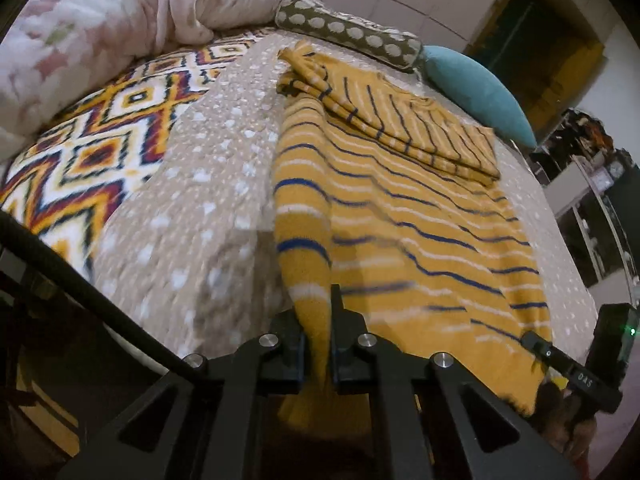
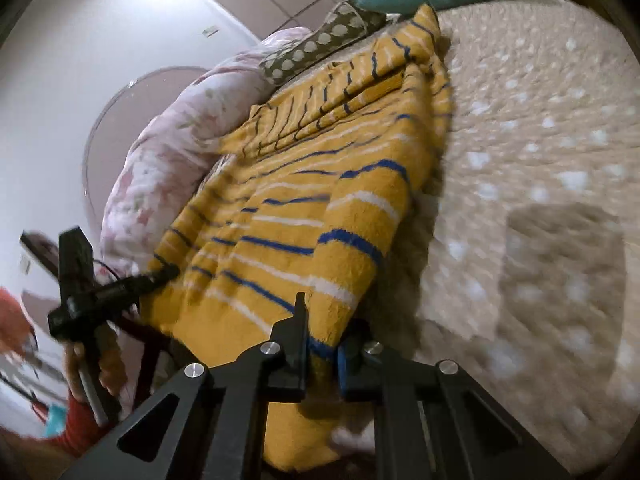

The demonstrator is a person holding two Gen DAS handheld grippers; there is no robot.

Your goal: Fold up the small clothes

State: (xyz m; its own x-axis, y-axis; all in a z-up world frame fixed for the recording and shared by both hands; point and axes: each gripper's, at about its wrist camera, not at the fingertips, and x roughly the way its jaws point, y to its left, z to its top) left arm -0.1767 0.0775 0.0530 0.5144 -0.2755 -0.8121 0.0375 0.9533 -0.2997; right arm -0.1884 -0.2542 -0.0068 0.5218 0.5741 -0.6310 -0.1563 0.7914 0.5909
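While both grippers held the near hem, the sweater lay spread down the middle of the left-wrist frame, on the dotted beige bedspread. Left gripper: jaws closed on a bunched fold of yellow knit at lower centre, cloth passing between the fingers. Right gripper: likewise clamped on the hem corner at lower centre of its own view; it also showed at the lower right edge of the left-wrist frame.

Sweater in the right-wrist view ran from lower centre up toward the top. One sleeve lay folded across the chest, upper centre. Near hem hung over the bed edge.

Surroundings: dotted bolster and teal pillow at the top, floral duvet upper left, patterned blanket at left.

Handling, as judged: thick fuzzy knit, soft and limp, light but bulky. It should drape and sag between the two holds, not slip. Fuzzy pile likely drags on the bedspread. Best holds looked to be the two hem corners, kept apart and taut, so the body folds over flat without disturbing the sleeve.
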